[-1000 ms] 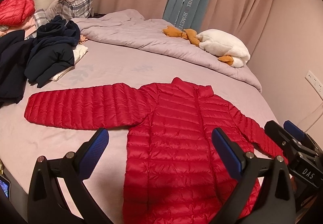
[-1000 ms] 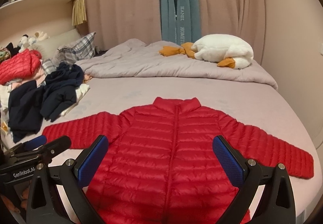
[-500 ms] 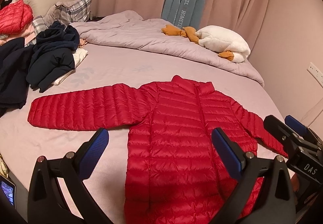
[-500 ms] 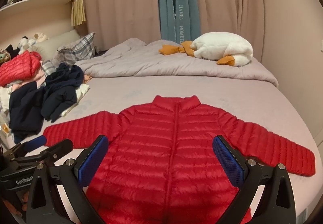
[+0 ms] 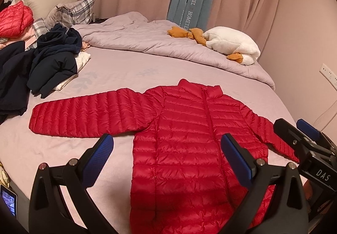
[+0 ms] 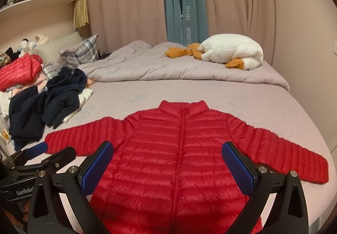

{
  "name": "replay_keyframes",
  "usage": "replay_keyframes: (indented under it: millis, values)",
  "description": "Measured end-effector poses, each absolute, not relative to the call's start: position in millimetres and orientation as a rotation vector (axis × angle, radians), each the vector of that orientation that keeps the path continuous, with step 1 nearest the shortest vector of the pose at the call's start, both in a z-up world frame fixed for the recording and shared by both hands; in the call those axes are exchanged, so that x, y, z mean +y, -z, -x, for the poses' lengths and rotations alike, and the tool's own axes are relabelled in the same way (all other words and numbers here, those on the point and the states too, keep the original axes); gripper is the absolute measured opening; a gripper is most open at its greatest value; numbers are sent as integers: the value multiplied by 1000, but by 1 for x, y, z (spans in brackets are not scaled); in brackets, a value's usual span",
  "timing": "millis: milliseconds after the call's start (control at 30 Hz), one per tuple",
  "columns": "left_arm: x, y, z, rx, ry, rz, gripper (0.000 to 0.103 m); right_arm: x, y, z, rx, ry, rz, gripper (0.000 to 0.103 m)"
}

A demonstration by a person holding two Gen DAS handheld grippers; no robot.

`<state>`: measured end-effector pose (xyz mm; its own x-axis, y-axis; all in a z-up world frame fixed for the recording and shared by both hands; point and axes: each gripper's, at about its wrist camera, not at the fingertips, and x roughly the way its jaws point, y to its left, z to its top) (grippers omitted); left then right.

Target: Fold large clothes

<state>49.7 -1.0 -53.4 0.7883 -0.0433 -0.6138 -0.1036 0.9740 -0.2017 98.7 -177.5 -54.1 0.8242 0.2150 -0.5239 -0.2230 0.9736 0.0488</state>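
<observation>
The bed (image 5: 118, 69) stretched ahead of both jaws. The red jacket (image 6: 179, 149) lay flat on it, zipped, sleeves spread, just beyond the left gripper (image 5: 168, 156) and right gripper (image 6: 168, 160), both wide open and empty.

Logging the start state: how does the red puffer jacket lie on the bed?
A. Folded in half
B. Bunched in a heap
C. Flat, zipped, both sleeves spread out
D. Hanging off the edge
C: the red puffer jacket lies flat on the bed, front zipped, sleeves out to both sides.
</observation>
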Motion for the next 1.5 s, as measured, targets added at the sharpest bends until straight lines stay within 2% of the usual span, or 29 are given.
replay_keyframes:
  millis: [1500]
  values:
    - [11, 58, -49, 663, -66, 264, 101, -176, 54, -100, 560, -226, 27, 102]
